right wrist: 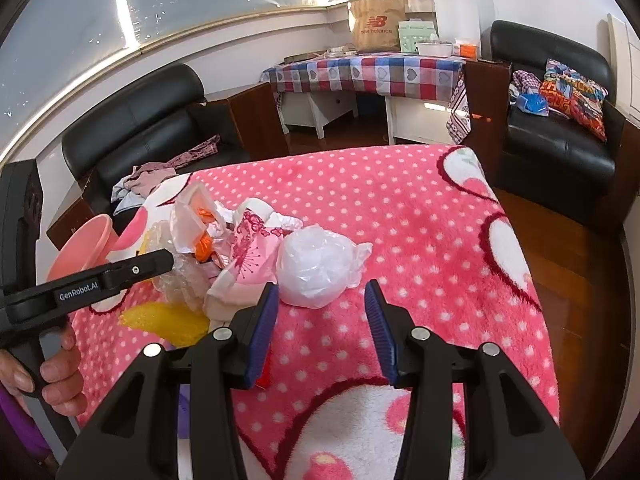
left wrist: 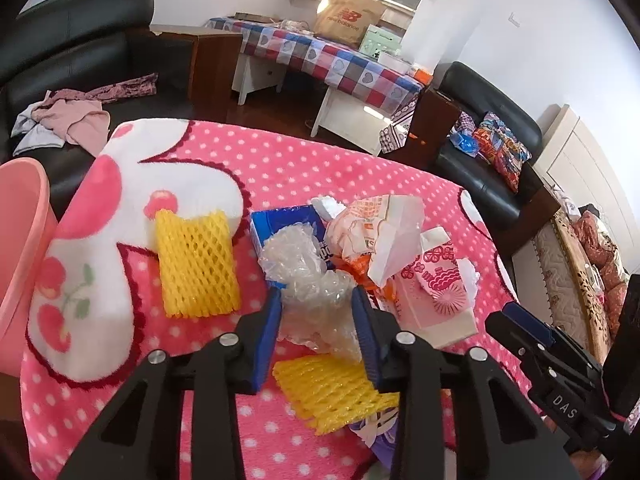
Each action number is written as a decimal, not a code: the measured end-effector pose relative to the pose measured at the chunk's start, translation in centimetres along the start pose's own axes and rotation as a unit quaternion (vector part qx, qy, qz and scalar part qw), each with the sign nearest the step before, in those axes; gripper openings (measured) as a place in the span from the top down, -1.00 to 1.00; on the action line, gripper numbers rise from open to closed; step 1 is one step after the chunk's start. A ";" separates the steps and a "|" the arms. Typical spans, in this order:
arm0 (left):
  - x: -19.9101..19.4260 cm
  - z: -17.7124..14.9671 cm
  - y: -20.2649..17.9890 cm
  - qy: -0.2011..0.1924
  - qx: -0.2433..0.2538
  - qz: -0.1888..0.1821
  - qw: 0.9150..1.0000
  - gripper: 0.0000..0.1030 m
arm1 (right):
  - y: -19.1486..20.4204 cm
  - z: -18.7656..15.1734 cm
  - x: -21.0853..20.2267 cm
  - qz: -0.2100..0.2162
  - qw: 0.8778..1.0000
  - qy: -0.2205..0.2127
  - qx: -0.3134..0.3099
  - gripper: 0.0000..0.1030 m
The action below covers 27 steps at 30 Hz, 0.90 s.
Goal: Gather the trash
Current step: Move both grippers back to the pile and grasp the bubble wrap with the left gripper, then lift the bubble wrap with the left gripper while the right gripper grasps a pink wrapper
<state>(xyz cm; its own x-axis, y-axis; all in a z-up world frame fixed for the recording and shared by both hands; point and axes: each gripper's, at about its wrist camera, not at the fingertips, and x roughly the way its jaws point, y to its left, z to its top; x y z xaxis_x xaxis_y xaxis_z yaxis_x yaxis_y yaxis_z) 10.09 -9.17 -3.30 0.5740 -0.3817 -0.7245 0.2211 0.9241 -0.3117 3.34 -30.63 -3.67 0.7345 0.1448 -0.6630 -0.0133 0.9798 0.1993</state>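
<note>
In the left wrist view the left gripper (left wrist: 316, 312) sits low in the centre of the frame with its blue pads on either side of a crumpled wad of clear bubble wrap (left wrist: 308, 276); the pads look pressed against it, so the jaws are about half closed on the wrap. The wrap lies on a pink polka-dot blanket (left wrist: 280, 160) among the rest of the trash: a yellow foam net (left wrist: 196, 264) to its left, a second yellow foam net (left wrist: 332, 392) below it, a blue box (left wrist: 280, 220) behind it, and crumpled paper wrappers (left wrist: 380, 236) and a pink patterned carton (left wrist: 432, 292) to the right. A pink bin (left wrist: 20, 256) stands at the left edge of the frame. In the right wrist view the right gripper (right wrist: 322, 320) hovers about half open over the blanket with nothing between its pads; a white plastic bag bundle (right wrist: 316, 264) lies just beyond its tips, at centre frame.
</note>
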 end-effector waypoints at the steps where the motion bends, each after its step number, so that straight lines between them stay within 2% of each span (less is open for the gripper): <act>1: -0.2 0.0 0.0 -0.002 -0.001 -0.001 1.000 0.37 | 0.2 0.1 -0.1 0.001 1.000 -0.002 -0.003 0.12; 6: -1.8 0.2 0.3 -0.025 0.001 0.001 1.000 0.45 | 1.3 0.8 -0.7 0.012 1.000 -0.012 -0.013 0.12; 15: -5.3 -0.1 1.3 -0.066 0.008 0.028 0.997 0.46 | 6.1 2.9 0.3 0.072 0.997 -0.013 -0.041 0.12; 27: -8.2 -1.4 3.5 -0.084 0.003 0.052 0.995 0.46 | 9.1 4.1 4.4 0.067 0.996 0.021 -0.049 0.12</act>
<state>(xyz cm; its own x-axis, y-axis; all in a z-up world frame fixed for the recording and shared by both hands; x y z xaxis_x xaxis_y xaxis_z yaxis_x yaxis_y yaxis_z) 5.04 -2.84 0.75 0.7171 -0.2759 -0.6400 0.1586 0.9588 -0.2356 9.29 -21.64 -1.83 0.6932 0.2794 -0.6644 -0.1775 0.9596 0.2183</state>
